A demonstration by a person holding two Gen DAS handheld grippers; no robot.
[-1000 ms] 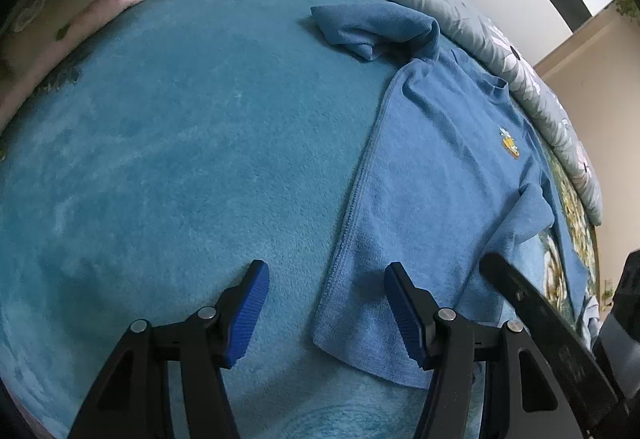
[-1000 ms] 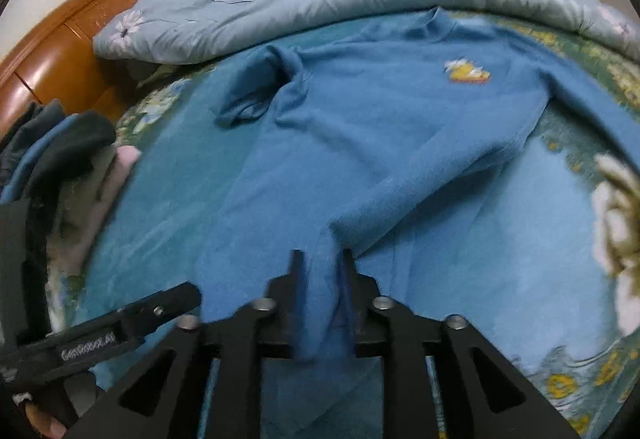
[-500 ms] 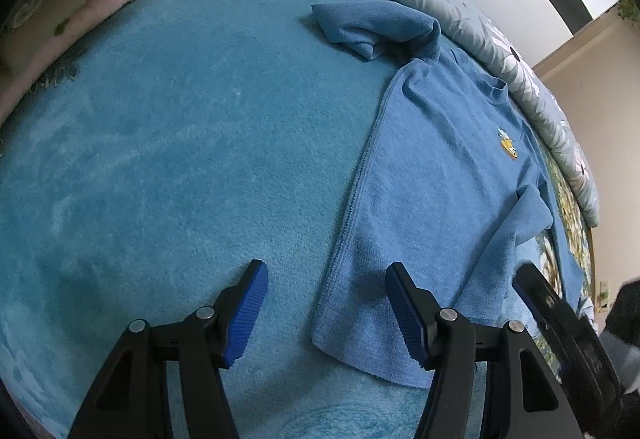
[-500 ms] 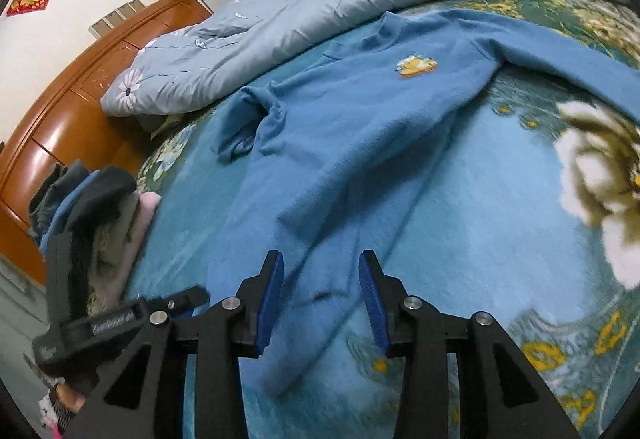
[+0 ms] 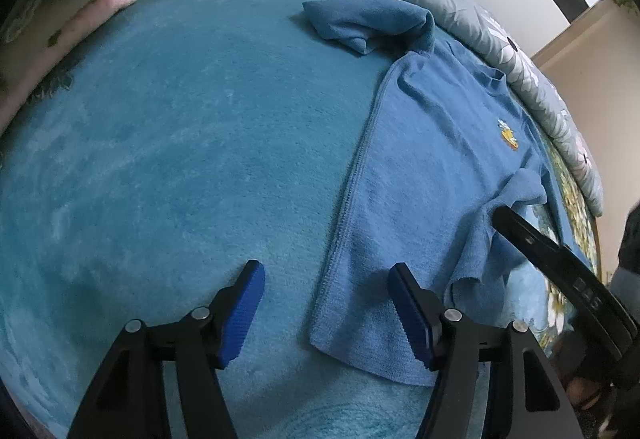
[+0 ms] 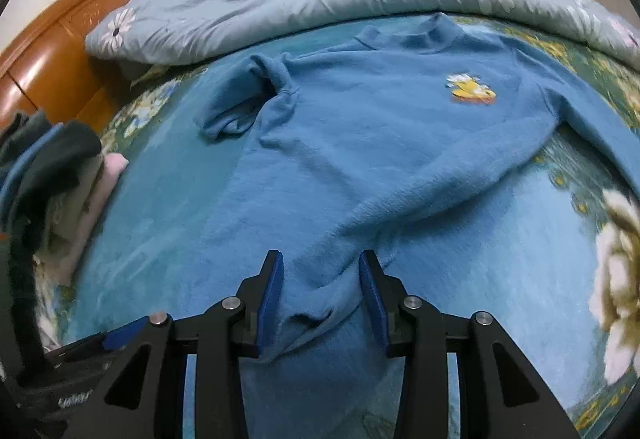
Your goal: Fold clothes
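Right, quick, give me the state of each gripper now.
Left gripper: open, holding nothing, fingers straddling the hem corner of the blue sweater.
Right gripper: open, fingers either side of a sweater fold, not pressing it.

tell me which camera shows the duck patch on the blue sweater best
The right wrist view: the duck patch faces the camera, fairly large on the blue sweater chest, though slightly blurred. In the left wrist view the patch is small, far off and seen at a slant.
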